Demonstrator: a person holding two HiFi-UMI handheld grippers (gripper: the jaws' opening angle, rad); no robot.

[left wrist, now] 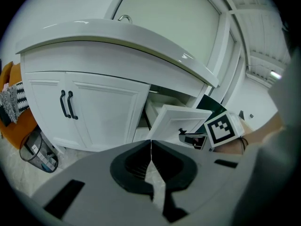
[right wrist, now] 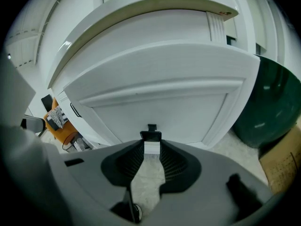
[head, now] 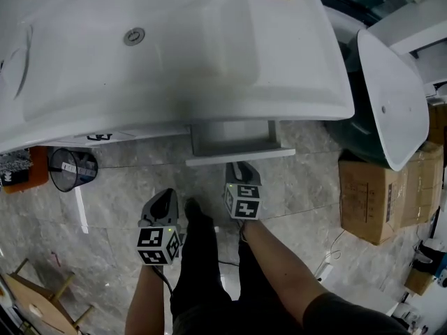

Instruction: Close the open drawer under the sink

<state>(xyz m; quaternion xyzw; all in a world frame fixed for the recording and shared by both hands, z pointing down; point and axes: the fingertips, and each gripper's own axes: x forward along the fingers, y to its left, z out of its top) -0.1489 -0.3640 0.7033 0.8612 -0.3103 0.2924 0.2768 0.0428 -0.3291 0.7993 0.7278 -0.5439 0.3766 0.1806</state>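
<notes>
The white drawer [head: 237, 157] stands pulled out under the white sink [head: 174, 40]. Its panelled front [right wrist: 160, 107] fills the right gripper view, and it also shows at an angle in the left gripper view [left wrist: 176, 121]. My right gripper [head: 239, 166] points at that front; its jaws [right wrist: 151, 144] stand apart with a gap, and the small black handle [right wrist: 151, 135] sits just past their tips. My left gripper [head: 167, 195] hangs lower left of the drawer, away from it, with its jaws [left wrist: 151, 143] shut on nothing.
White cabinet doors with black handles [left wrist: 68, 105] are left of the drawer. A black wire bin [head: 72, 168] stands on the stone floor at left. To the right are a cardboard box [head: 370, 194], a dark green tub [right wrist: 265, 102] and a white oval panel [head: 394, 96]. The person's legs are below.
</notes>
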